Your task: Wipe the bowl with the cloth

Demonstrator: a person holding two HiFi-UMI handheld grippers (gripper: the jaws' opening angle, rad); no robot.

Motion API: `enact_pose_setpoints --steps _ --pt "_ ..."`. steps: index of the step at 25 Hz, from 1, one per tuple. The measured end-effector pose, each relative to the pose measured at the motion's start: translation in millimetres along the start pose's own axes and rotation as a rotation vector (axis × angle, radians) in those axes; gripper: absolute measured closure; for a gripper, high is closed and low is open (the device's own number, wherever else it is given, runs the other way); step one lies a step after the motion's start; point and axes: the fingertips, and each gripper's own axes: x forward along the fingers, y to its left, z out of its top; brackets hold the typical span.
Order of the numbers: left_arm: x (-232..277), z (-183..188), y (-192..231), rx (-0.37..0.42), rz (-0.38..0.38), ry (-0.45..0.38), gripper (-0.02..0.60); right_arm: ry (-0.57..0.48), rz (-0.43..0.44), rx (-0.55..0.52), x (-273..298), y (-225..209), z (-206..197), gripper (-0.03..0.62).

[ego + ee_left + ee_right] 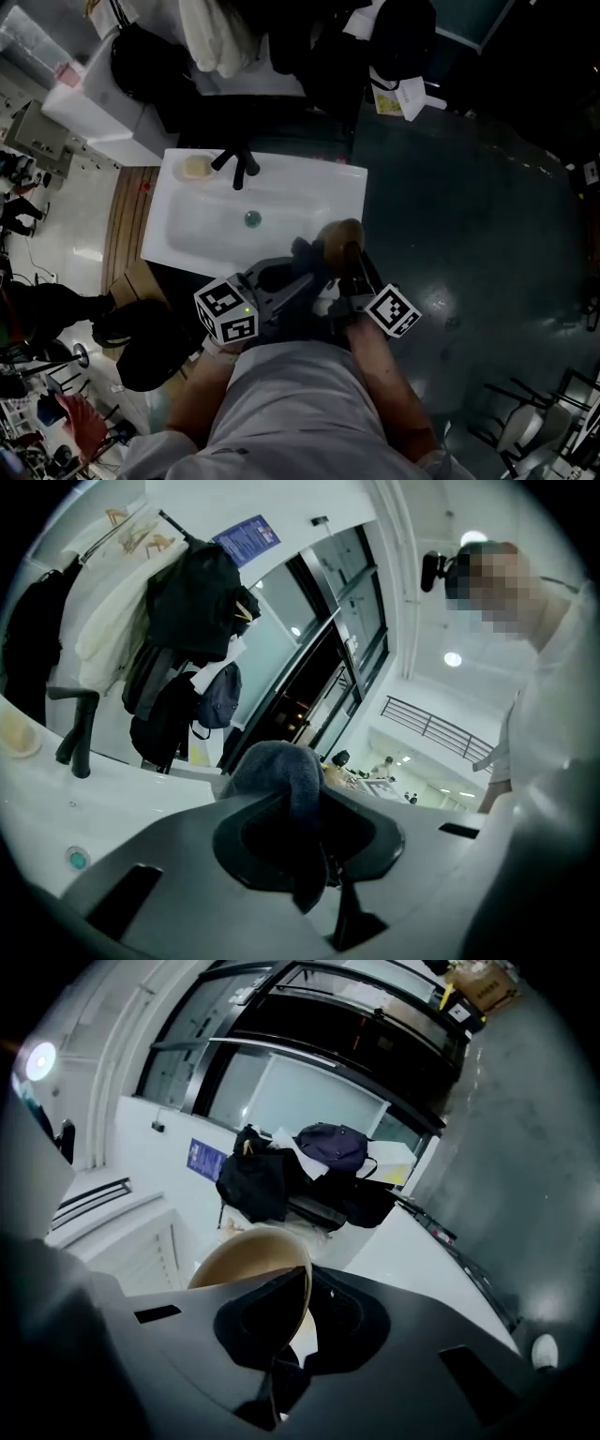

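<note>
Head view, items listed from near to far. The left hand-held gripper (298, 269) is closed on a dark grey cloth (305, 251), which is bunched between the pads and draped over the jaw tips, as is confirmed in the left gripper view. The right hand-held gripper (352, 267) is clamped on a tan bowl (339, 234), with the bowl's wall pinched at the rim between its two jaws, as is seen in the right gripper view. The bowl is held tilted, clear of any surface, over the near right part of a white sink (319, 183). The cloth is held just to its left; whether the two touch cannot be told. A black faucet (239, 167) is mounted at the sink's far edge, a round drain (251, 218) is set in the basin, and a yellowish item (196, 167) is placed in the far left corner. Dark bags (141, 61) are hung beyond the sink. A dark floor (469, 234) is shown to the right.
</note>
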Motion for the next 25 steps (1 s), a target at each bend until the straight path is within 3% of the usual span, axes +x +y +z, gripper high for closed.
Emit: enact_pose_setpoints --steps 4,11,17,25 --pt "5 11 10 0.012 -0.02 0.001 0.508 -0.006 -0.018 0.054 13 -2 -4 0.563" --pt "-1 46 33 0.004 -0.091 -0.02 0.508 -0.004 0.001 0.001 32 12 -5 0.563" --pt "-8 74 49 0.008 -0.133 -0.04 0.508 0.017 0.036 -0.096 41 28 -13 0.563" --pt "-5 94 55 0.034 -0.216 -0.027 0.509 0.059 0.071 -0.343 36 51 -18 0.564"
